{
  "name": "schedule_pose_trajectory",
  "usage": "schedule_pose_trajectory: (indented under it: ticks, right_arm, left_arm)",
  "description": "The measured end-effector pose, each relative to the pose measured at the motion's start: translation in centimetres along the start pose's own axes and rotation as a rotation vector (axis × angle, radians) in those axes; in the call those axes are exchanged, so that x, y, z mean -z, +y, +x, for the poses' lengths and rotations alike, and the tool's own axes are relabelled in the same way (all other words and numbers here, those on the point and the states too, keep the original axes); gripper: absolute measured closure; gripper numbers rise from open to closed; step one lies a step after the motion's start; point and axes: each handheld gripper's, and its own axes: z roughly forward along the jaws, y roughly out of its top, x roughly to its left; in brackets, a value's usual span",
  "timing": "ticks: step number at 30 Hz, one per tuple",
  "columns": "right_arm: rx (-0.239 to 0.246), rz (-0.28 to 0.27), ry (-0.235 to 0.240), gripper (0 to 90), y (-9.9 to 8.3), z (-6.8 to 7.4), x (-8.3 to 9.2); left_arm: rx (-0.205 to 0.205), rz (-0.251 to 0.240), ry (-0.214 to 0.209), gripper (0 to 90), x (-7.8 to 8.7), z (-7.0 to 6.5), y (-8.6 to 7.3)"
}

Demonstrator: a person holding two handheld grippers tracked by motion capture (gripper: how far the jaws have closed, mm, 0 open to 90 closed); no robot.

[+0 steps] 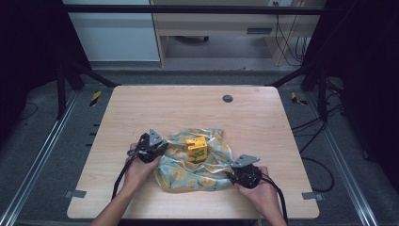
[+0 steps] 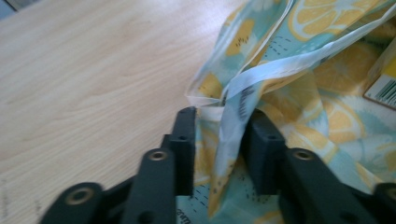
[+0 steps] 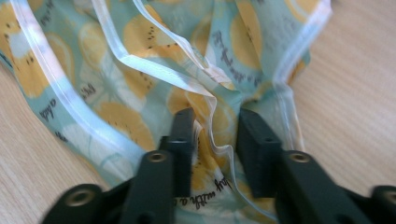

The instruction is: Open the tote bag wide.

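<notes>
We see a lemon-print cloth with small dark writing too blurry to read, near the table's near edge, under a yellow box. Our left gripper and right gripper stand open around loose cloth folds.

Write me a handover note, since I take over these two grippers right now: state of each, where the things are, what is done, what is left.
Left gripper: open, jaws apart around a bunched cloth edge, not pinching it.
Right gripper: open, a fold of cloth loose between its jaws.
Cloth: lemon-print, crumpled at the near middle of the table.
Yellow box: upright on the cloth, between the grippers.
Done: box sits on the cloth.
Left: probably re-grip the cloth edges; the box is still uncovered.
</notes>
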Motion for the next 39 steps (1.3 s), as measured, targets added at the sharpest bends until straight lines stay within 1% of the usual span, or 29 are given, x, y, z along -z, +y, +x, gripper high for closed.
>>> schedule_pose_trajectory:
  ticks: [3, 4, 6, 8, 9, 10, 12, 14, 15, 16, 18, 21, 22, 25, 27, 29, 31, 32, 33, 34, 35, 36, 37, 38, 39]
  right_arm:
    - [0.003, -0.036, -0.008, 47.6, 0.3, 0.2, 0.4]
    - [0.01, -0.05, -0.014, 42.4, 0.4, 0.3, 0.6]
    - [0.011, -0.077, -0.02, 34.1, 0.7, 0.4, 1.0]
    - [0.014, -0.116, -0.014, 27.8, 1.0, 0.5, 1.6]
    - [0.012, -0.139, -0.01, 25.6, 1.1, 0.6, 2.0]
    - [0.013, -0.162, -0.01, 23.2, 1.2, 0.5, 2.3]
    - [0.007, -0.21, -0.017, 20.2, 1.5, 0.3, 3.0]
    - [-0.012, -0.254, -0.056, 17.4, 1.5, -0.1, 3.6]
    - [-0.043, -0.282, -0.096, 16.5, 1.4, -0.9, 4.0]
    - [-0.043, -0.282, -0.096, 16.5, 1.4, -0.9, 4.0]
    - [-0.078, -0.288, -0.143, 14.5, 1.1, -1.7, 4.3]
    - [-0.136, -0.295, -0.176, 13.5, 0.4, -2.8, 4.5]
    - [-0.151, -0.292, -0.182, 13.2, 0.2, -3.1, 4.5]
    - [-0.183, -0.264, -0.226, 11.8, -0.5, -4.0, 4.4]
    - [-0.203, -0.242, -0.252, 9.5, -1.1, -4.6, 4.2]
    - [-0.23, -0.216, -0.264, 7.7, -1.7, -5.2, 3.9]
    - [-0.237, -0.181, -0.286, 6.4, -2.2, -5.7, 3.6]
    - [-0.241, -0.169, -0.292, 5.8, -2.5, -5.9, 3.5]
    - [-0.26, -0.157, -0.302, 5.8, -2.9, -6.3, 3.2]
    - [-0.26, -0.157, -0.302, 5.8, -2.9, -6.3, 3.2]
    - [-0.272, -0.149, -0.305, 5.8, -3.1, -6.5, 3.2]
    - [-0.281, -0.142, -0.31, 5.9, -3.3, -6.6, 3.1]
    - [-0.283, -0.138, -0.312, 6.1, -3.4, -6.7, 3.0]
    - [-0.29, -0.133, -0.313, 6.3, -3.5, -6.8, 3.0]
    - [-0.294, -0.133, -0.319, 6.6, -3.6, -6.9, 2.9]
  left_arm:
    - [0.008, -0.035, 0.004, 52.1, 0.7, 0.0, 0.3]
    - [0.005, -0.041, 0.001, 49.5, 1.0, 0.0, 0.4]
    - [0.013, -0.051, -0.005, 43.1, 1.6, 0.0, 0.6]
    - [0.025, -0.074, -0.013, 37.5, 2.3, 0.0, 0.9]
    - [0.034, -0.096, -0.017, 35.4, 2.6, 0.0, 1.0]
    - [0.033, -0.107, -0.016, 33.8, 3.1, 0.1, 1.1]
    - [0.051, -0.141, -0.022, 30.0, 4.0, 0.4, 1.4]
    - [0.075, -0.165, -0.026, 24.9, 4.8, 0.8, 1.5]
    - [0.084, -0.166, -0.034, 21.4, 5.3, 1.1, 1.5]
    - [0.097, -0.174, -0.039, 21.4, 5.7, 1.3, 1.4]
    - [0.106, -0.179, -0.031, 19.3, 6.8, 1.8, 1.2]
    - [0.123, -0.199, -0.043, 16.6, 8.0, 2.6, 0.9]
    - [0.118, -0.202, -0.034, 16.1, 8.4, 2.8, 0.8]
    - [0.126, -0.209, -0.02, 15.4, 9.4, 3.3, 0.3]
    - [0.134, -0.192, -0.008, 13.8, 9.9, 3.8, -0.4]
    - [0.151, -0.179, 0.001, 12.8, 10.4, 4.4, -1.3]
    - [0.167, -0.156, 0.012, 11.4, 10.7, 4.9, -2.4]
    - [0.169, -0.142, 0.02, 10.6, 10.8, 5.1, -2.9]
    - [0.167, -0.131, 0.027, 9.3, 10.9, 5.3, -3.5]
    - [0.176, -0.124, 0.029, 9.3, 10.9, 5.5, -4.1]
    - [0.192, -0.121, 0.027, 8.7, 11.0, 5.7, -4.8]
    - [0.221, -0.127, 0.027, 8.3, 11.0, 5.9, -5.5]
    - [0.247, -0.123, 0.028, 8.4, 10.9, 6.0, -6.1]
    - [0.255, -0.107, 0.027, 8.3, 10.8, 6.2, -6.6]
    - [0.251, -0.089, 0.02, 8.3, 10.7, 6.4, -7.0]
